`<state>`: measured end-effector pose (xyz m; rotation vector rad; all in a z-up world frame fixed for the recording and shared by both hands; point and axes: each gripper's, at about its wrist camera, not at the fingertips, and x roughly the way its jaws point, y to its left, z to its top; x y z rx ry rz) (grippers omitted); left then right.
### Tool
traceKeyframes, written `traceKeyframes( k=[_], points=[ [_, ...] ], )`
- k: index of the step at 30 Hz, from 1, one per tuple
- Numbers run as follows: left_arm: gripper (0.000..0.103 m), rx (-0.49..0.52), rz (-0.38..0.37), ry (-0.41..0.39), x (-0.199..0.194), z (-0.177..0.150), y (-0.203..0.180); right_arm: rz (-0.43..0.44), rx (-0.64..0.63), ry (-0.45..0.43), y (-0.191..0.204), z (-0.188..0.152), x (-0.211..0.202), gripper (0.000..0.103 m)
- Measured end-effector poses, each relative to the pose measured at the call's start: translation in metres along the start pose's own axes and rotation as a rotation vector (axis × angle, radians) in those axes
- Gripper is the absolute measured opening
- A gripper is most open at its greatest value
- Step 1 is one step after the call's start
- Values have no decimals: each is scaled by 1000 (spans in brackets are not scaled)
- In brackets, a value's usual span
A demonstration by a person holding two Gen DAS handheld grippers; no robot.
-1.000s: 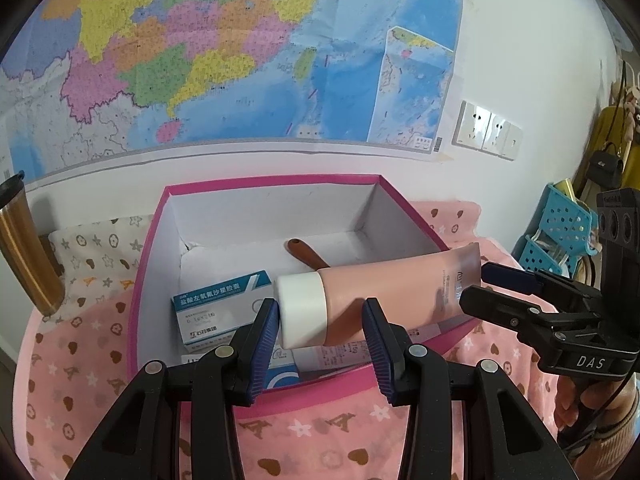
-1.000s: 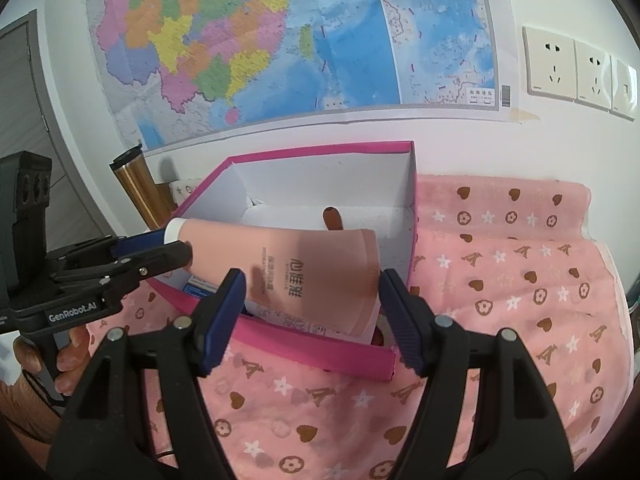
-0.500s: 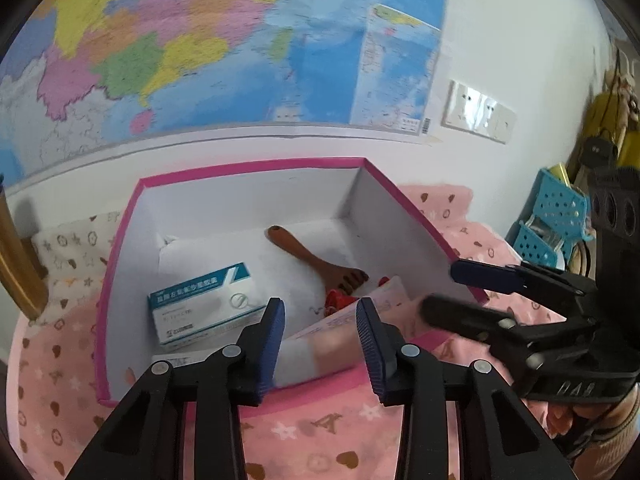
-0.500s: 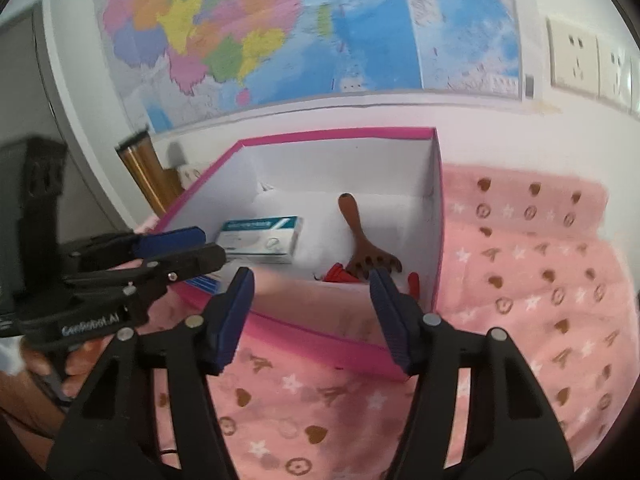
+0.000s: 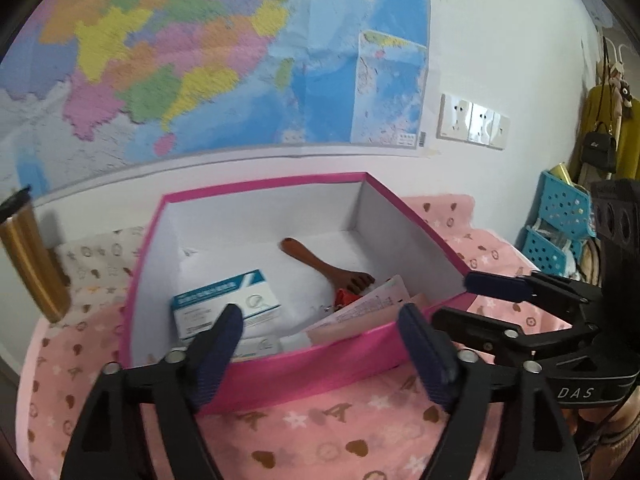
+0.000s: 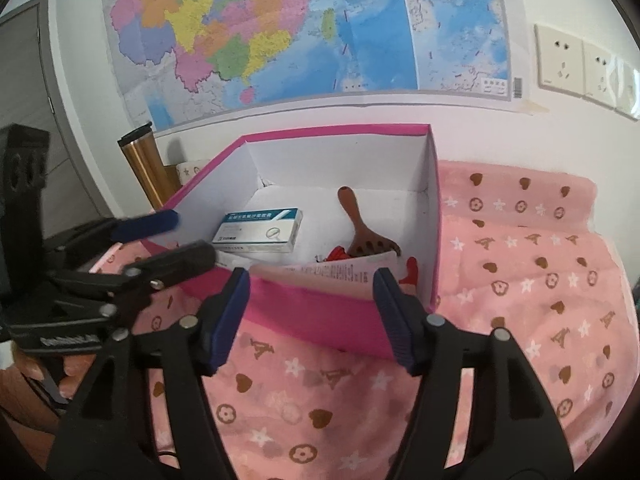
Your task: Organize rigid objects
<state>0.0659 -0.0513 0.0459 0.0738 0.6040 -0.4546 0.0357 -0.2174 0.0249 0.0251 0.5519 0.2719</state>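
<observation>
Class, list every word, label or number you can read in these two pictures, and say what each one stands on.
"DAS": on the right gripper body.
Medicine box: blue strip of print, blurred.
Pink tube: small print, too small.
Left gripper body: white lettering, smeared.
Wall map: labels too small.

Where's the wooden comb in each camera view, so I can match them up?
Left wrist: comb lies mid-frame on the box floor, right of the medicine carton.
Right wrist: comb sits centre-right in the box, right of the carton.
Shared landmark: the wall map.
</observation>
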Motion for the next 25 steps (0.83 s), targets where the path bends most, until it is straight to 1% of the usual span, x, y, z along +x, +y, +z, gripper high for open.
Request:
traceKeyframes(
  k=[1, 3, 6, 9, 17, 20, 25],
  points=[
    [87, -6, 7, 2, -4, -3, 2, -16, -13, -11, 3, -5, -3, 73],
    [92, -22, 26, 4, -9, -10, 5, -47, -30, -27, 9, -12, -7, 80],
    [92, -47, 61, 10, -15, -21, 10, -82, -48, -48, 17, -23, -12, 85],
    [92, -73, 90, 23, -17, -31, 15, -104, -61, -42, 25, -32, -12, 86],
    [92, -125, 146, 52, -23, -58, 21, -105, -60, -20, 38, -50, -12, 86],
    [92, -128, 158, 60, -26, -63, 19, -106, -59, -20, 42, -55, -14, 87],
    [92, -94, 168, 65, -27, -74, 9, -105, -66, -7, 47, -63, -14, 87]
  ],
)
